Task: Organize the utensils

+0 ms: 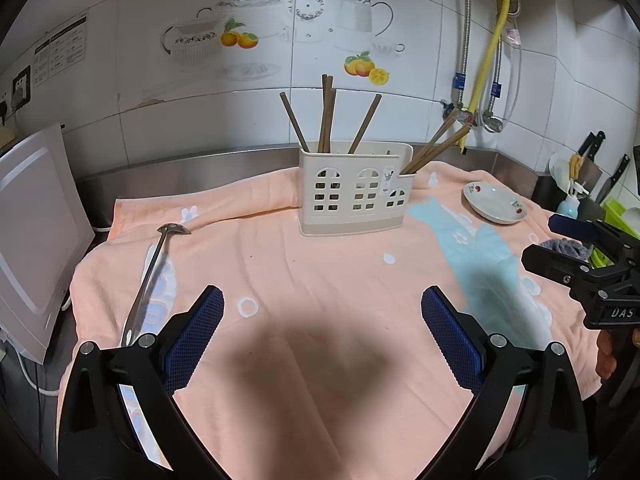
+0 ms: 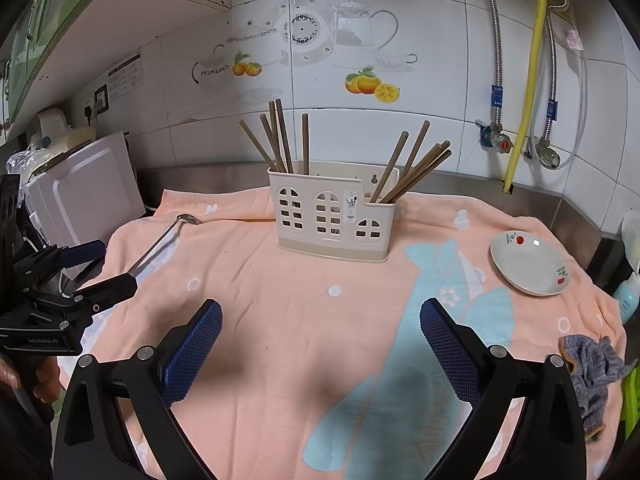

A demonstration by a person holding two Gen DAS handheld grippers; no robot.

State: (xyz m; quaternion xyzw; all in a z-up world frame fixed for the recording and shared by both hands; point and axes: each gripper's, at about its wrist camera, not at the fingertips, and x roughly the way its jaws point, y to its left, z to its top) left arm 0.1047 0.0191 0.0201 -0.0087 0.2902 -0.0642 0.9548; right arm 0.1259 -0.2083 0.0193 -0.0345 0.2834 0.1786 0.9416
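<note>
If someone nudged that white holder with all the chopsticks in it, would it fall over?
Probably it would slide or wobble first. The holder has a wide flared base, but it looks like light, perforated plastic on a soft towel. The tall leaning chopsticks likely make it somewhat top-heavy.

Left gripper (image 1: 322, 312) spread empty over towel (image 1: 320, 280), ladle (image 1: 154, 268) alongside

the towel (image 1: 320, 280) was peach pink with a light blue shape and small white rings. the holder (image 1: 354, 192) was cream, with little window holes like a house. the chopsticks (image 1: 326, 116) were brown. the spoon (image 1: 154, 268) was shiny silver. the plate (image 2: 528, 264) was white with small red and green fruit. the wall tiles (image 2: 360, 40) were white with orange fruit and a teapot picture. the gripper pads (image 2: 192, 356) were dark blue on black arms.
</note>
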